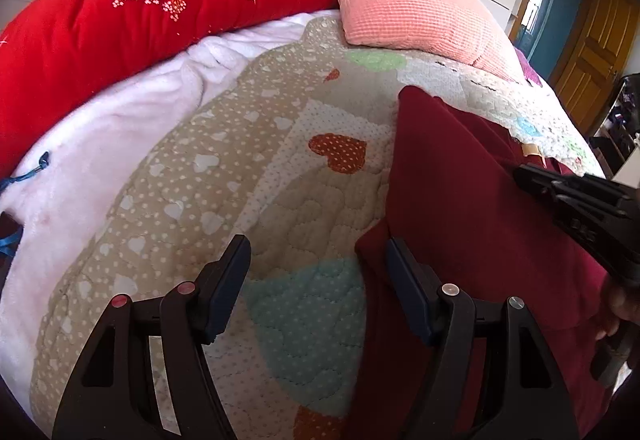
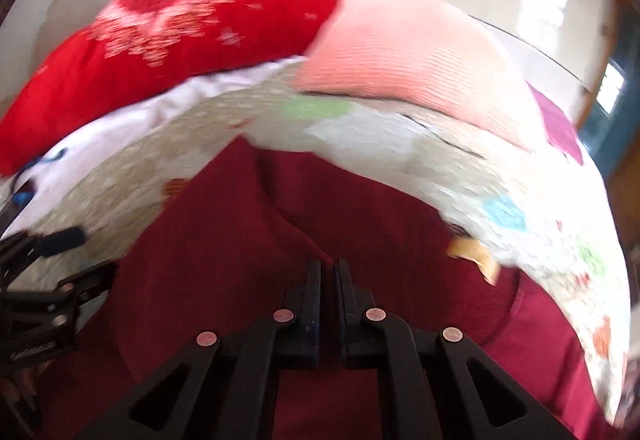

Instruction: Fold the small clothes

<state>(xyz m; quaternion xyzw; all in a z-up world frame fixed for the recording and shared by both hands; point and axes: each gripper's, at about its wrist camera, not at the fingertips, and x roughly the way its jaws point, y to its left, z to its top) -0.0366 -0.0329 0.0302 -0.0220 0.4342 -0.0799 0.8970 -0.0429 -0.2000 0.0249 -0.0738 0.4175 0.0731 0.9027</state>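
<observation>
- A dark red garment point(image 1: 460, 208) is spread on a patchwork quilt point(image 1: 240, 168) that covers the bed; in the left wrist view it occupies the right half of the near area.
- A folded layer of the garment is seen with a straight left edge running from a far corner down toward the near side, and a lower layer juts out to the left beneath it.
- The left gripper point(image 1: 318, 252) is held with its jaws wide apart and nothing between them; its right finger lies over the garment's left edge, its left finger over bare quilt.
- The right gripper point(image 2: 330, 272) is seen in its own view with the jaws drawn nearly together; a ridge of the garment point(image 2: 280, 240) runs up to the fingertips, but whether cloth is pinched there cannot be told, as the picture is blurred.
- In the left wrist view the right gripper point(image 1: 520, 172) enters from the right, with its tip resting against the garment's upper layer.
- A tan label point(image 1: 531, 149) is visible at the garment's far right edge.
- At the far side of the bed a red floral duvet point(image 1: 140, 8) is piled on the left and a salmon pillow point(image 1: 408, 4) lies to its right.
- A white fleece blanket point(image 1: 100, 144) is exposed to the left of the quilt.
</observation>
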